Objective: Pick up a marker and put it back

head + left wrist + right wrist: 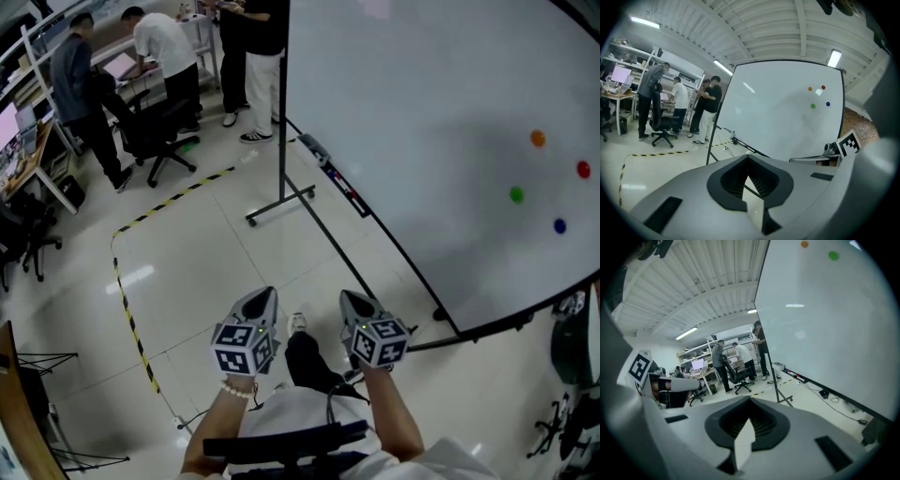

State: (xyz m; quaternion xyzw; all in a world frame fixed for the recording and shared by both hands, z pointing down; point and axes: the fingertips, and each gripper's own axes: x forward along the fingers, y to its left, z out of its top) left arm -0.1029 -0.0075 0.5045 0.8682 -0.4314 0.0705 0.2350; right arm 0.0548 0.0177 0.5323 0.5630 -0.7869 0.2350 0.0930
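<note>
Left hand-held gripper (263, 296) and right hand-held gripper (351, 298) are both pinched shut, empty, over the floor (187, 253) beside the whiteboard (422, 112) with its coloured magnets (537, 138).

A large white whiteboard on a black metal stand (403, 112) carries four small round magnets: orange (537, 138), red (583, 169), green (516, 194) and blue (559, 225). Yellow-and-black striped tape (130, 314) marks the pale tiled floor (216, 272). Beyond it, several people (159, 42) stand near a black swivel chair (155, 131).

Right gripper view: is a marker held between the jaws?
No, the right gripper has its jaws shut together with nothing between them; only the floor and the whiteboard show beyond.
</note>
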